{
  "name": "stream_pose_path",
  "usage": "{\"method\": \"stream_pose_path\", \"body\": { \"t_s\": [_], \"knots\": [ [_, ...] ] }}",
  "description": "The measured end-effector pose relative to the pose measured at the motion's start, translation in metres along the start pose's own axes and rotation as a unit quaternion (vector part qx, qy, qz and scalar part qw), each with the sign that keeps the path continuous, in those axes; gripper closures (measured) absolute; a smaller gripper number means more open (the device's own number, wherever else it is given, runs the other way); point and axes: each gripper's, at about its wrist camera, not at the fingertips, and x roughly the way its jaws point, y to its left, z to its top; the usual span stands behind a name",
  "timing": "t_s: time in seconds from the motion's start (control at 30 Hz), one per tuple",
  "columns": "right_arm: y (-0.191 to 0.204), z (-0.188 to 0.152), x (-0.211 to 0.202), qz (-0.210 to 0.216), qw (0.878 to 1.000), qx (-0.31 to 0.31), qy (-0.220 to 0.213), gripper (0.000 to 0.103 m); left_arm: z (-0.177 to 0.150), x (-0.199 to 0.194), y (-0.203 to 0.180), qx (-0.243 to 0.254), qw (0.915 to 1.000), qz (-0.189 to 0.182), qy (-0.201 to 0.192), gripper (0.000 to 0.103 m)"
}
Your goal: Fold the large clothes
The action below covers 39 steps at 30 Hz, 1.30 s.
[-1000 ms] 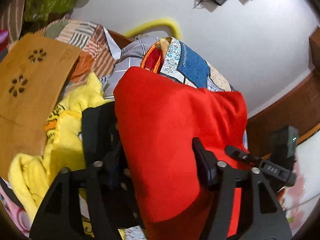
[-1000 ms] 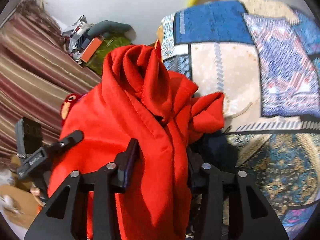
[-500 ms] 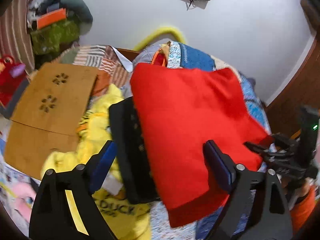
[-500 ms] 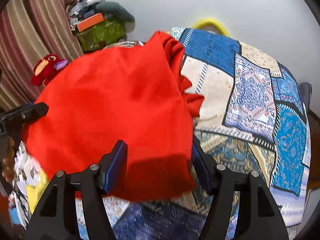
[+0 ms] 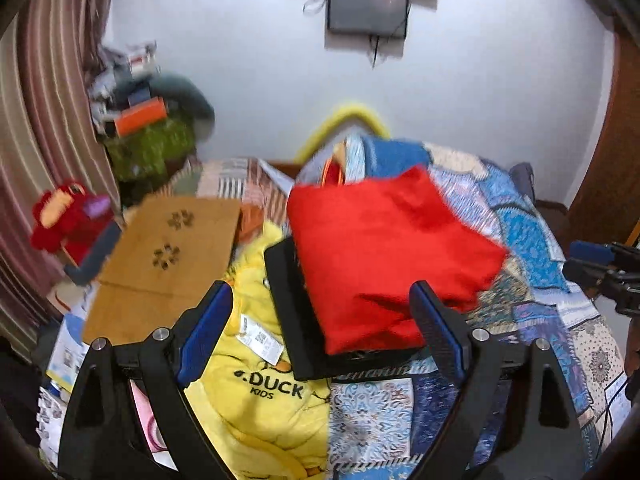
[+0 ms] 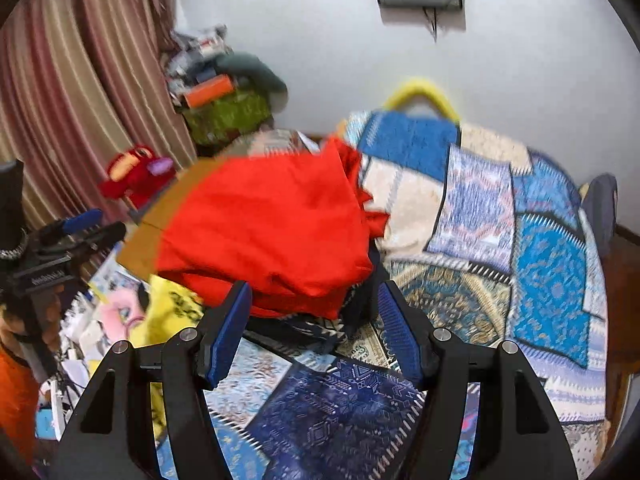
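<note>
Left wrist view, left to right. A striped curtain (image 5: 44, 112) hangs along the left edge, and a red plush toy (image 5: 66, 220) sits below it. Beside the toy a brown board with paw-shaped cut-outs (image 5: 168, 248) lies at the left edge of the bed. A yellow garment printed "DUCK KIDS" (image 5: 260, 380) lies crumpled next to the board. The left tongs (image 5: 322, 320) stand spread, with nothing pinched between the blue pads; their opening step ended about half a second back. Beyond them the folded red garment (image 5: 384, 256) rests on a folded black garment (image 5: 292, 316), and both lie on the bed's patchwork quilt (image 5: 528, 236) near the bed's middle. A dark screen (image 5: 366, 4) is mounted on the white wall above. The other tongs show at the far right edge.

Right wrist view, left to right. The left tongs (image 6: 80, 226) and an orange sleeve (image 6: 16, 400) appear at the left edge. The red garment (image 6: 272, 224) lies ahead, clear of the pads. The right tongs (image 6: 314, 322) are spread and hold nothing; they too widened within the last second and then held. The quilt (image 6: 540, 248) covers the bed to the right, and a yellow hoop (image 6: 420, 92) rises behind the head end.
</note>
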Motion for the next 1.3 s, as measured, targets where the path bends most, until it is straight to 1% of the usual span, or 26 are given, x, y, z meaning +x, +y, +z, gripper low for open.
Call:
{"method": "stream_pose_path", "body": {
  "t_s": [0.1, 0.13, 0.2, 0.23, 0.3, 0.37, 0.5, 0.6, 0.7, 0.77, 0.83, 0.87, 0.9, 1.03, 1.07, 1.17, 1.3],
  "knots": [
    [0.016, -0.001, -0.05, 0.002, 0.998, -0.015, -0.058, 0.041, 0.0, -0.048, -0.017, 0.007, 0.9991, -0.014, -0.04, 0.013],
    [0.019, -0.002, -0.06, 0.003, 0.997, -0.019, -0.07, 0.041, 0.0, -0.062, -0.022, 0.009, 0.9984, -0.017, -0.053, 0.013],
    [0.032, -0.007, -0.093, 0.01, 0.994, -0.031, -0.107, 0.041, -0.003, -0.095, -0.035, 0.013, 0.9959, -0.028, -0.085, 0.013],
    [0.035, -0.009, -0.103, 0.011, 0.992, -0.034, -0.12, 0.041, -0.007, -0.116, -0.043, 0.013, 0.9936, -0.032, -0.108, 0.013],
    [0.047, -0.019, -0.135, 0.01, 0.985, -0.044, -0.165, 0.04, -0.011, -0.146, -0.054, 0.013, 0.9896, -0.039, -0.138, 0.013],
    [0.054, -0.029, -0.156, 0.01, 0.979, -0.048, -0.197, 0.038, -0.019, -0.174, -0.064, 0.013, 0.9844, -0.045, -0.17, 0.013],
    [0.073, -0.052, -0.191, -0.011, 0.964, -0.062, -0.257, 0.037, -0.042, -0.222, -0.085, 0.018, 0.9716, -0.031, -0.234, 0.013],
    [0.086, -0.066, -0.203, -0.033, 0.955, -0.071, -0.285, 0.036, -0.059, -0.244, -0.096, 0.025, 0.9633, -0.015, -0.267, 0.013],
    [0.096, -0.073, -0.205, -0.046, 0.951, -0.076, -0.296, 0.033, -0.077, -0.265, -0.103, 0.023, 0.9533, 0.003, -0.301, 0.013],
    [0.099, -0.075, -0.201, -0.04, 0.952, -0.078, -0.294, 0.03, -0.085, -0.273, -0.105, 0.016, 0.9504, 0.005, -0.31, 0.013],
    [0.099, -0.076, -0.2, -0.043, 0.951, -0.072, -0.296, 0.028, -0.092, -0.277, -0.104, 0.008, 0.9488, 0.014, -0.316, 0.006],
    [0.099, -0.077, -0.199, -0.049, 0.95, -0.068, -0.3, 0.025, -0.095, -0.277, -0.103, 0.001, 0.9482, 0.018, -0.317, 0.004],
    [0.1, -0.078, -0.198, -0.055, 0.949, -0.066, -0.302, 0.019, -0.097, -0.277, -0.101, -0.006, 0.9485, 0.018, -0.316, 0.001],
    [0.101, -0.084, -0.203, -0.063, 0.948, -0.063, -0.307, 0.01, -0.103, -0.269, -0.099, -0.017, 0.9541, 0.015, -0.299, 0.001],
    [0.101, -0.083, -0.203, -0.062, 0.948, -0.063, -0.306, 0.006, -0.106, -0.268, -0.1, -0.017, 0.9549, 0.018, -0.296, 0.001],
    [0.1, -0.082, -0.202, -0.071, 0.947, -0.06, -0.309, 0.004, -0.111, -0.267, -0.102, -0.016, 0.9567, 0.023, -0.29, 0.001],
    [0.098, -0.083, -0.201, -0.066, 0.95, -0.053, -0.3, 0.004, -0.114, -0.262, -0.102, -0.017, 0.9587, 0.02, -0.283, 0.001]
  ]
}}
